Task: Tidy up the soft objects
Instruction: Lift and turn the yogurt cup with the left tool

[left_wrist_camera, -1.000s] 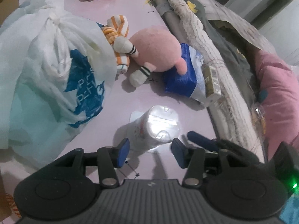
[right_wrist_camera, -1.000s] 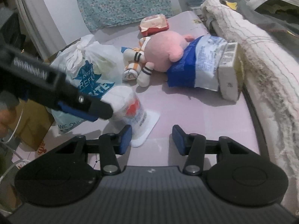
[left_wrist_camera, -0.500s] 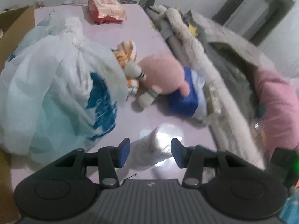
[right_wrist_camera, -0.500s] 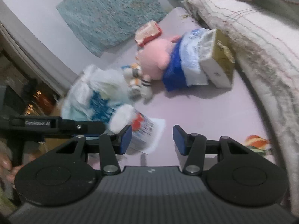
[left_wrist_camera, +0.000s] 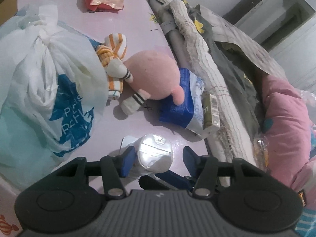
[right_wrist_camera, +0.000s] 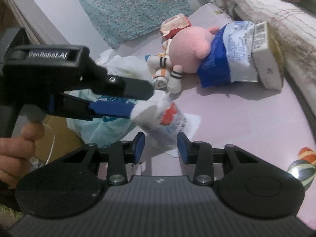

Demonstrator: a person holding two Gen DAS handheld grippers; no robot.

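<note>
**Both grippers on the crinkly tissue pack**

My left gripper (left_wrist_camera: 156,158) is opening around the glossy soft tissue pack (left_wrist_camera: 154,154) on the smooth pink table (left_wrist_camera: 138,9); my right gripper (right_wrist_camera: 161,145) closes toward it, pads not yet touching. Fuzzy round pink plush (left_wrist_camera: 156,77) lies beyond.

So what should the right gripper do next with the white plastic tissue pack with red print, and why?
Probably finish closing: the right gripper is closing its jaws around the lower end of the white plastic tissue pack, and its pads seemingly do not press it yet.

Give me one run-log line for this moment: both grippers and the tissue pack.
left gripper: jaws opening, around tissue pack | right gripper: jaws closing, pack's lower end between them | pack: on pink table
</note>
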